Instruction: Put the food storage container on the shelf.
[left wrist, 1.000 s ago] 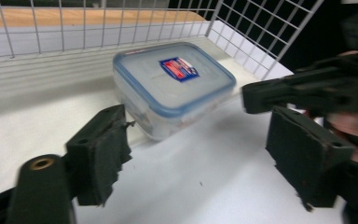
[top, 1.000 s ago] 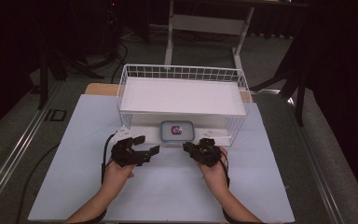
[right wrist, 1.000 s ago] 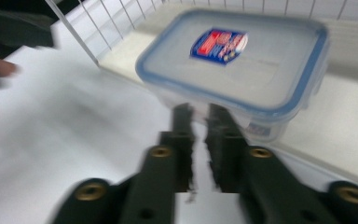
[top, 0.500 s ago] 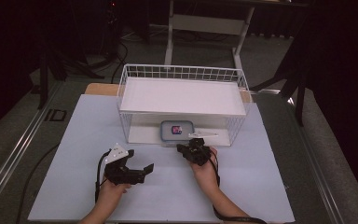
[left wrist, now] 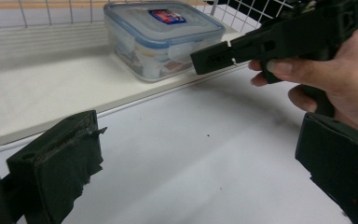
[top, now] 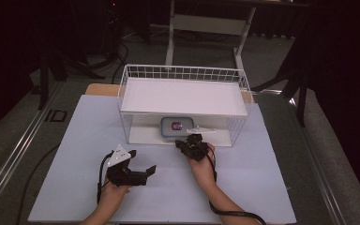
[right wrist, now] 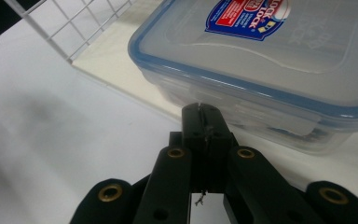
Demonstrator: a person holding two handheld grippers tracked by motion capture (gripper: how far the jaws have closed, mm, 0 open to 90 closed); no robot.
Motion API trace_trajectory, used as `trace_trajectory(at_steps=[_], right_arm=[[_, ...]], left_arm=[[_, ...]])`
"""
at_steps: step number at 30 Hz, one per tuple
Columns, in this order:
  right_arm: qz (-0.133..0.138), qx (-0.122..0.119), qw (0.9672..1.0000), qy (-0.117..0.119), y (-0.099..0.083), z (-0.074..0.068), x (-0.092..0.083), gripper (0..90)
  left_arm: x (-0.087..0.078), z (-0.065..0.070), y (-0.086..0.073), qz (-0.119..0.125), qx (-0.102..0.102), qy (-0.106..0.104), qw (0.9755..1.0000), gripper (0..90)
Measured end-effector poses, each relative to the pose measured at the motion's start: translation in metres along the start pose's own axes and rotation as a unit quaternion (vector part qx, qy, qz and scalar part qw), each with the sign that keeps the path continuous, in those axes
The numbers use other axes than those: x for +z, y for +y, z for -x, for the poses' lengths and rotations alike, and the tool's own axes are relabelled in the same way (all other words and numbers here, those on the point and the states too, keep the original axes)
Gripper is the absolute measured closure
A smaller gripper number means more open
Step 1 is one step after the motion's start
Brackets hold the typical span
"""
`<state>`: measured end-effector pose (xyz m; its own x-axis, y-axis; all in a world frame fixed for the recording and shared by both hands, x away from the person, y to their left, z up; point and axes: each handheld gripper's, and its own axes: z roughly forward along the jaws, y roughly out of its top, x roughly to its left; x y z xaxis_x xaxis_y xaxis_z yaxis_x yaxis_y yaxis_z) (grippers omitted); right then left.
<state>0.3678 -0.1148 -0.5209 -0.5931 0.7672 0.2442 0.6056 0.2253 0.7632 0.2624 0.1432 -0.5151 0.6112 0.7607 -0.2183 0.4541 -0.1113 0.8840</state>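
A clear lidded food container (top: 174, 127) with a blue rim and a red label stands on the lower board of a white wire rack (top: 183, 75). My right gripper (top: 182, 143) is shut, its tips level with the container's (right wrist: 270, 56) near side wall. The right gripper view shows the closed tip (right wrist: 200, 112) right in front of the side flap; I cannot tell whether it touches. My left gripper (top: 143, 164) rests low over the white table cover, nearer the person. Its jaws have just been opening and stand wide apart (left wrist: 200, 140) with nothing between them. The left gripper view shows the right gripper (left wrist: 198, 60) pointing at the container (left wrist: 163, 37).
The rack has a white upper shelf (top: 183, 96) over the container and wire sides (top: 236, 124). The white table cover (top: 75, 140) extends left, right and in front of the rack. A cable (top: 234, 213) trails from the right gripper. Dark stands and a frame sit beyond the table.
The left hand drew back toward the person and sank, and its jaws spread open. The right gripper shifted left and forward to the container's near side, staying shut.
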Motion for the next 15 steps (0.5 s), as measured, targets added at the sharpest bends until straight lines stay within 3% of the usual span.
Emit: trace_trajectory(at_steps=[11, 15], right_arm=[[0.002, 0.003, 1.0000, -0.003, 0.009, 0.002, 0.009, 89.9], [0.003, 0.015, 0.9999, -0.005, 0.013, 0.004, 0.011, 89.8]], left_arm=[[-0.001, 0.001, 0.001, 0.004, 0.007, 0.001, 1.0000, 1.1], [-0.001, 0.001, 0.000, 0.002, 0.009, 0.001, 1.0000, 1.2]])
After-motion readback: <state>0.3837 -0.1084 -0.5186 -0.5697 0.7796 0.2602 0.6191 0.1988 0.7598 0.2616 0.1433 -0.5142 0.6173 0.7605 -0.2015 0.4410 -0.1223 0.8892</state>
